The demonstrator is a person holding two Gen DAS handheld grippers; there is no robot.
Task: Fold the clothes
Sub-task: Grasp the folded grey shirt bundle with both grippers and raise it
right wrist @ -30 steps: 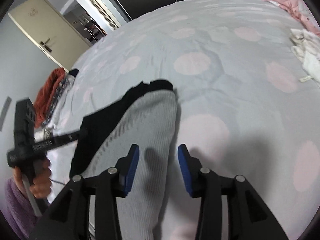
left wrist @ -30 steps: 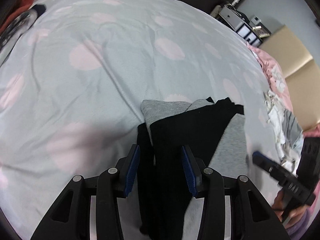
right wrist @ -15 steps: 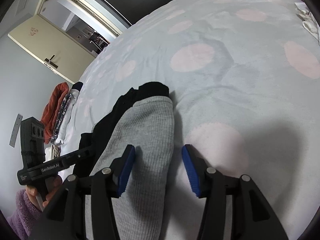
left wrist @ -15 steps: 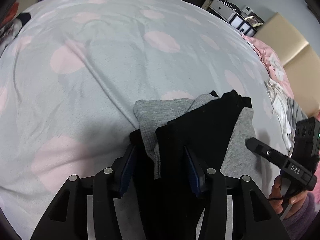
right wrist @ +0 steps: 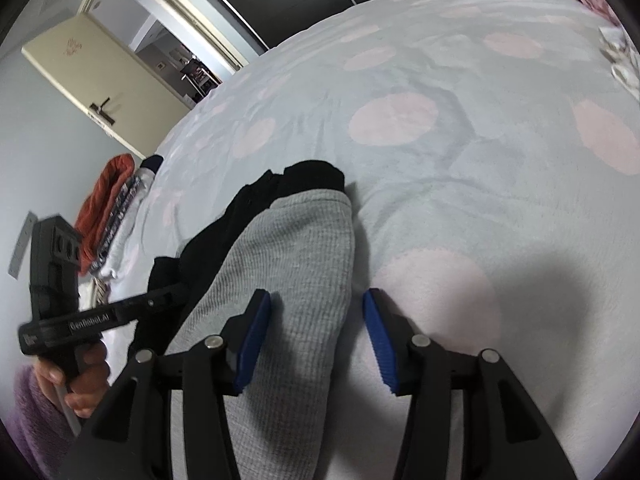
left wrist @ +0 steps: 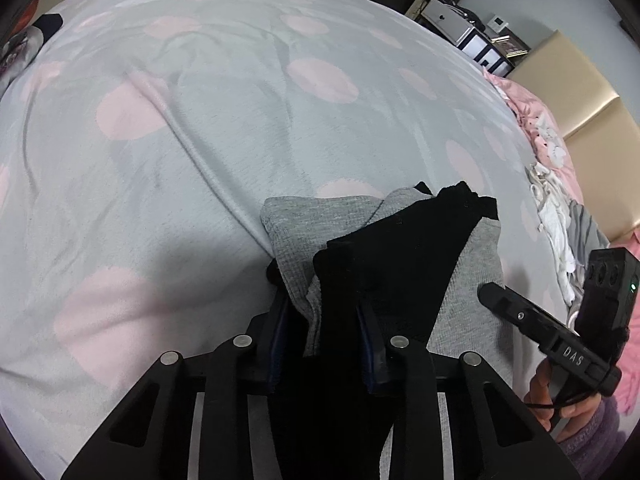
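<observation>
Spotted bedding bears the grey-and-black garment (folded), its edge between the closing left hand-held gripper.

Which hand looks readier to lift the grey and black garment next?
Left, probably: the left gripper is closing with the garment between its pads; the right gripper is closing too, further apart.

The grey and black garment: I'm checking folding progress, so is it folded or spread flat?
Folded. The grey and black garment lies in a narrow, layered strip on the spotted bedspread, black layers over grey.
</observation>
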